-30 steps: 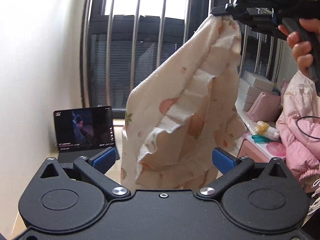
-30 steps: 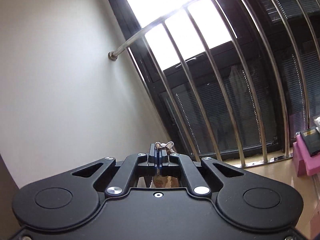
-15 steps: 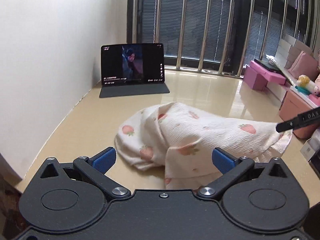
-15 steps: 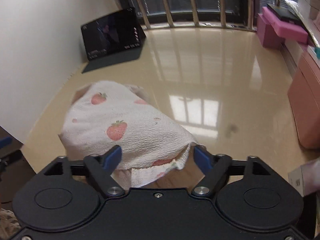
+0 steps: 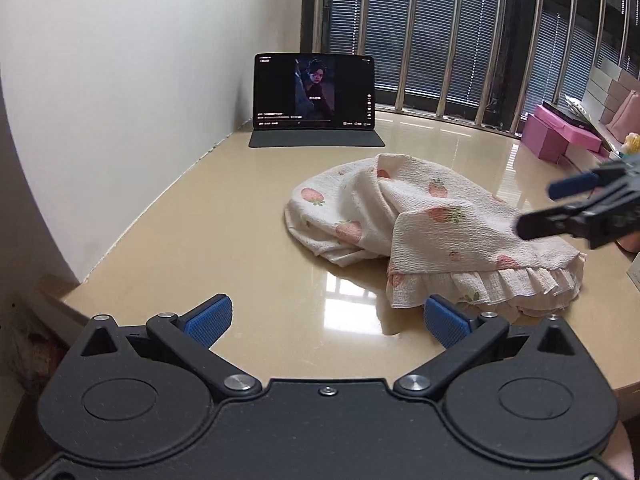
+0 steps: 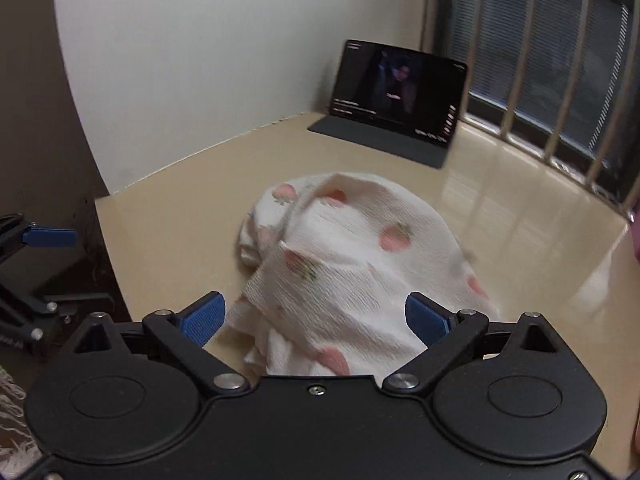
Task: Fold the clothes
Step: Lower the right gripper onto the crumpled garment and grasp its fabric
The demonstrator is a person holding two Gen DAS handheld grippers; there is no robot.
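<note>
A white garment with a strawberry print and a ruffled hem [image 5: 420,228] lies crumpled in a heap on the beige table [image 5: 224,232]. My left gripper [image 5: 328,320] hovers open above the table's near edge, just short of the ruffle, with nothing between its blue pads. My right gripper [image 6: 314,318] is open too, its pads spread on either side of the garment [image 6: 360,256] without pinching it. In the left wrist view the right gripper [image 5: 576,208] reaches in from the right over the cloth.
A tablet [image 5: 314,92] playing a video stands on its folded cover at the back near the white wall. Metal window bars [image 5: 492,36] run behind the table. Pink boxes [image 5: 556,136] sit at the far right. The left gripper [image 6: 44,238] shows left of the table edge.
A second ago the right gripper held the garment up high, shut on its top. It has since lowered it onto the table and opened. Both grippers have drawn back slightly.
</note>
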